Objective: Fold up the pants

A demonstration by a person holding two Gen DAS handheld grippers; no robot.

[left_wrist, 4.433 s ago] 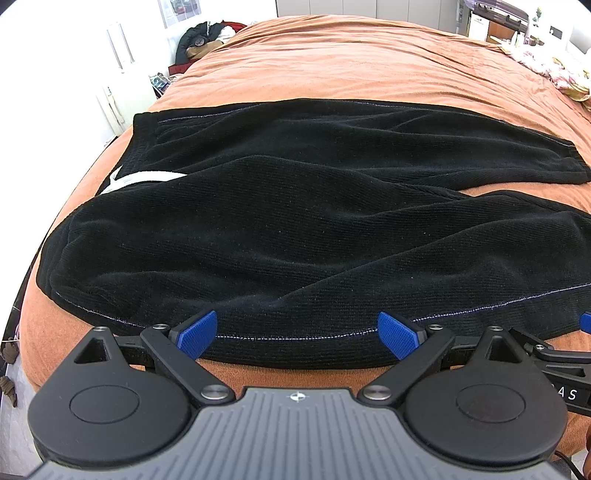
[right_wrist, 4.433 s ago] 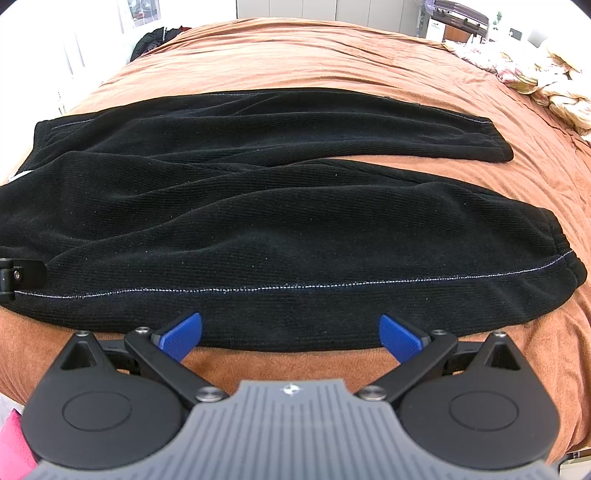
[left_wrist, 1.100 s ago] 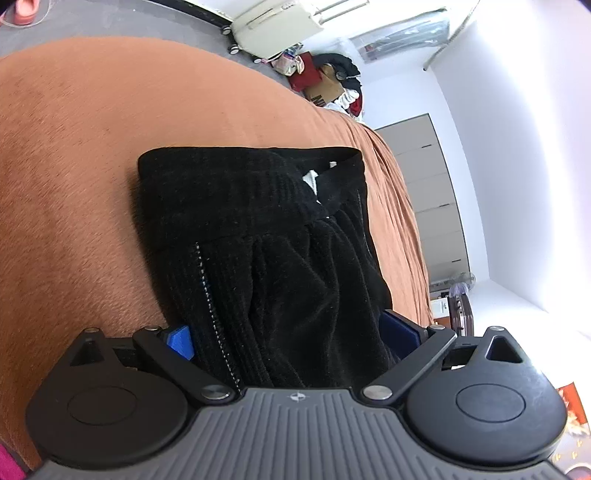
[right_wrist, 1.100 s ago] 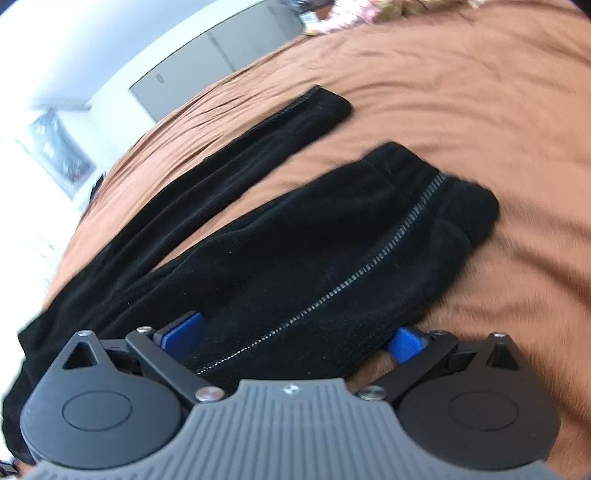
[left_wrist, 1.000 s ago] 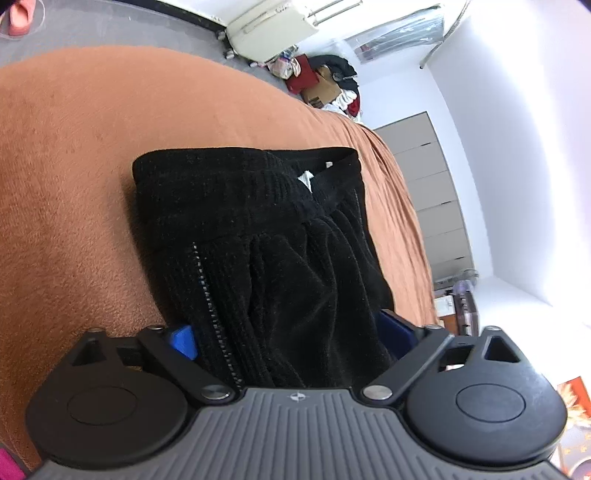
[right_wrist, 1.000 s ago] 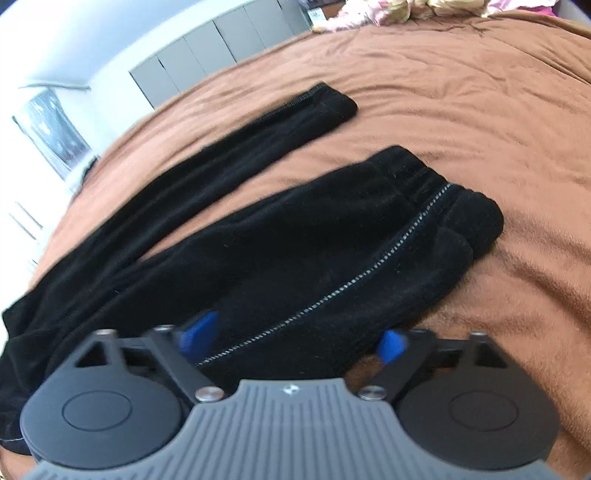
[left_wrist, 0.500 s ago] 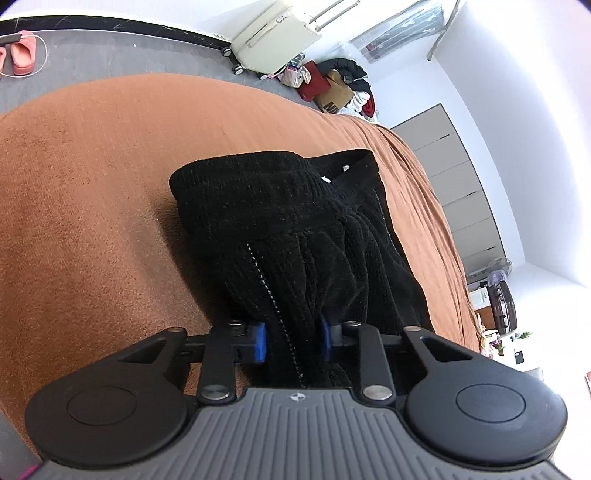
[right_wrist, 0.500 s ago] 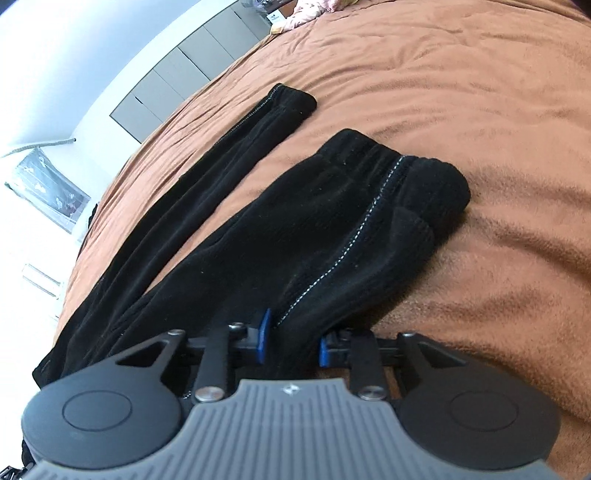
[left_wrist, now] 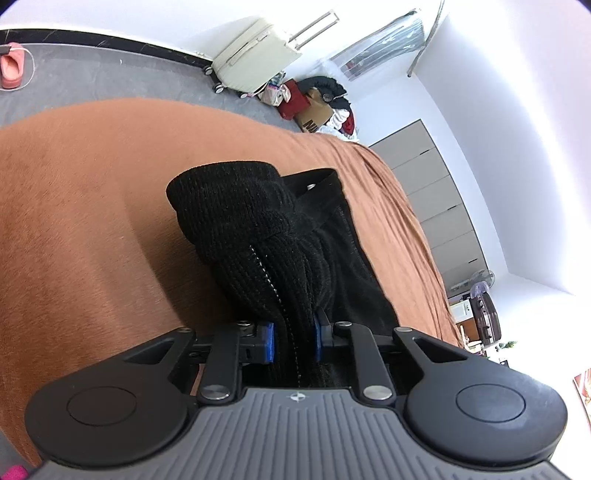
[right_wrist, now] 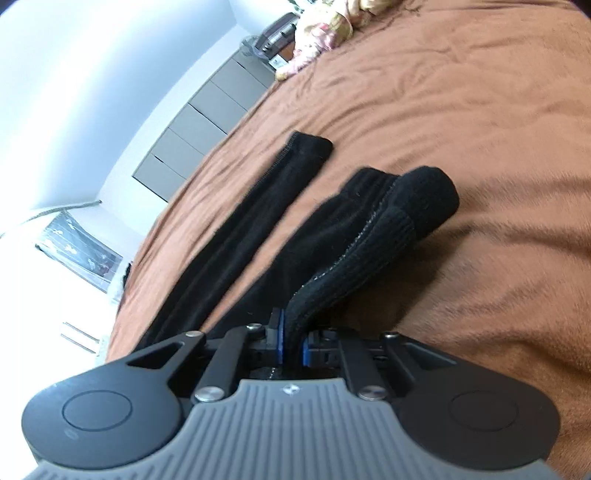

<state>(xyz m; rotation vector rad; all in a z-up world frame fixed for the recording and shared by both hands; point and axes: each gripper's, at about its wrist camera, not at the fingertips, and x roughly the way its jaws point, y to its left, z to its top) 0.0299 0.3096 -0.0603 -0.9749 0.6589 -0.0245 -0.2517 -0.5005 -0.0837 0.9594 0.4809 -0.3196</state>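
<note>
Black ribbed pants (left_wrist: pixel 255 229) lie on a brown bedspread (left_wrist: pixel 74 221). In the left wrist view my left gripper (left_wrist: pixel 293 341) is shut on the near side seam by the waistband, and the waist end bunches up off the bed ahead of the blue pads (left_wrist: pixel 269 341). In the right wrist view my right gripper (right_wrist: pixel 291 341) is shut on the near leg (right_wrist: pixel 369 236) close to its cuff, which is lifted and curled. The other leg (right_wrist: pixel 258 206) lies flat and straight farther back on the bedspread (right_wrist: pixel 480 129).
A cream suitcase (left_wrist: pixel 258 59), bags and a heap of clothes (left_wrist: pixel 321 107) stand on the grey floor beyond the bed's end. Grey wardrobe doors (left_wrist: pixel 443 206) line the far wall. A floral bundle (right_wrist: pixel 325 26) lies at the far corner of the bed.
Both grippers closed from wide open onto the near edge of the pants. The left one then rose, lifting the waist end; the right one rolled and pulled the cuff end up off the bedspread.
</note>
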